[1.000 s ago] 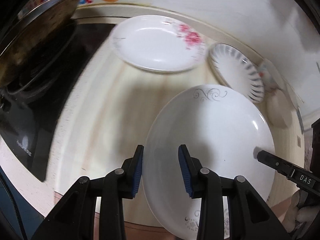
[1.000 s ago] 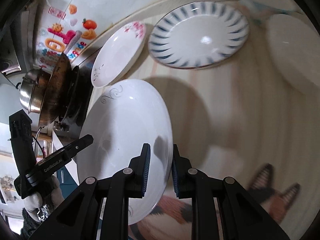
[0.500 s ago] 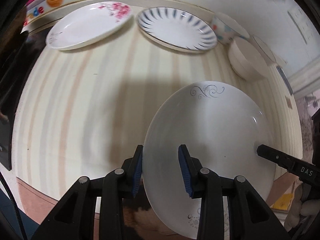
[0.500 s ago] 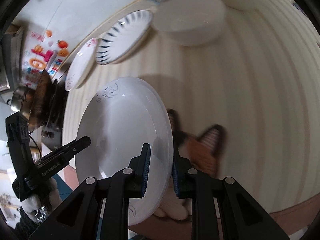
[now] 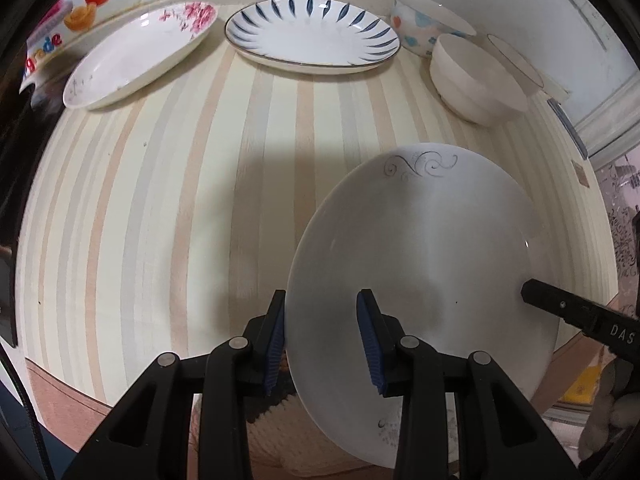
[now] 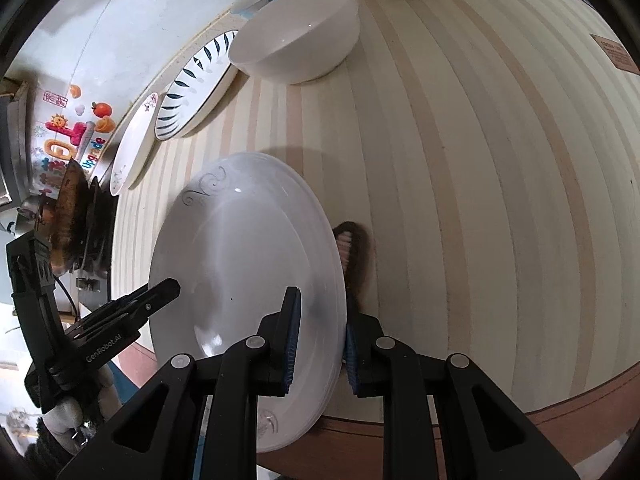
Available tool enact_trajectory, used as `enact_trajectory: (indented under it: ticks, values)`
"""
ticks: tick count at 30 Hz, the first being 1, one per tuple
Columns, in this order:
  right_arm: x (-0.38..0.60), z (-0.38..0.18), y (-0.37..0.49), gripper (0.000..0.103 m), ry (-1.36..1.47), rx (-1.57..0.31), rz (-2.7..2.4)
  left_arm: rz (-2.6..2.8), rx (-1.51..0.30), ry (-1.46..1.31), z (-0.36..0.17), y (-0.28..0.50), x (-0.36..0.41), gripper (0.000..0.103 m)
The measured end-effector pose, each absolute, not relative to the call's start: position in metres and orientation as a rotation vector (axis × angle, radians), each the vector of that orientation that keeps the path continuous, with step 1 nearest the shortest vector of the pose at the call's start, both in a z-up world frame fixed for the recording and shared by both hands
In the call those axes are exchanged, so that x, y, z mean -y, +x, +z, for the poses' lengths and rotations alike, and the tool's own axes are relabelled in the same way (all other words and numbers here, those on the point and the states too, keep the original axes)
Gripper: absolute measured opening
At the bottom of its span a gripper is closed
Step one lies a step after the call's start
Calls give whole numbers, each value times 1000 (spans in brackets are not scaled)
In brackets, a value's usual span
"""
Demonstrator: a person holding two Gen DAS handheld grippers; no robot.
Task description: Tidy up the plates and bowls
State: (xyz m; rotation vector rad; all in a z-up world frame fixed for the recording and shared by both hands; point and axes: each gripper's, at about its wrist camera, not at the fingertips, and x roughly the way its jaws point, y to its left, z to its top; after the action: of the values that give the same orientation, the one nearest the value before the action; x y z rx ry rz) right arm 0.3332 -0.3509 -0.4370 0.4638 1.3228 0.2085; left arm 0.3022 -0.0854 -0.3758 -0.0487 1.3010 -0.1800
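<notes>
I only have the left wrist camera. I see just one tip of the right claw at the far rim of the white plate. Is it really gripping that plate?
Observer: Yes. In the right wrist view, the right claw is closed on the white plate, with one pad on its upper face and the other under the rim.
Operator: What is beyond the floral plate? My picture goes dark there.
Observer: A dark, worn wok stands just past that plate.
</notes>
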Motion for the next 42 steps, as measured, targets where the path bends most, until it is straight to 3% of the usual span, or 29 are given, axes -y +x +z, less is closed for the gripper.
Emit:
enact_trajectory:
  ticks: [8,12,14,17,19,21,25,30,36,38,40,42]
  values:
    - [350,-445,335,22,453,-1347,209,-183,-1276,46,-377,300,97,32]
    - [359,-439,341,22,462,-1415,196,-175,-1284,-33,-354,297,79,33]
    - [366,-425,345,25,438,-1418,173,-134,-1246,-97,-331,301,56,35]
    - [361,-378,369,42,382,-1346,197,-54,-1206,-169,-311,318,19,49]
    - [340,-354,396,58,387,-1305,271,23,-1169,-223,-307,340,-12,49]
    - [313,-341,426,64,395,-1276,359,95,-1159,-267,-312,364,-45,49]
    - [216,-335,522,64,318,-1219,542,225,-1134,-336,-329,413,-99,49]
    - [118,-366,626,64,212,-1229,606,322,-1136,-331,-349,455,-126,49]
    - [54,-410,697,58,119,-1246,602,340,-1158,-349,-370,481,-146,49]
    - [44,-423,711,49,108,-1254,591,323,-1150,-359,-374,486,-149,47]
    - [39,-433,718,28,107,-1260,596,339,-1135,-352,-375,488,-151,44]
    - [32,-440,721,19,95,-1260,603,356,-1115,-347,-375,485,-155,35]
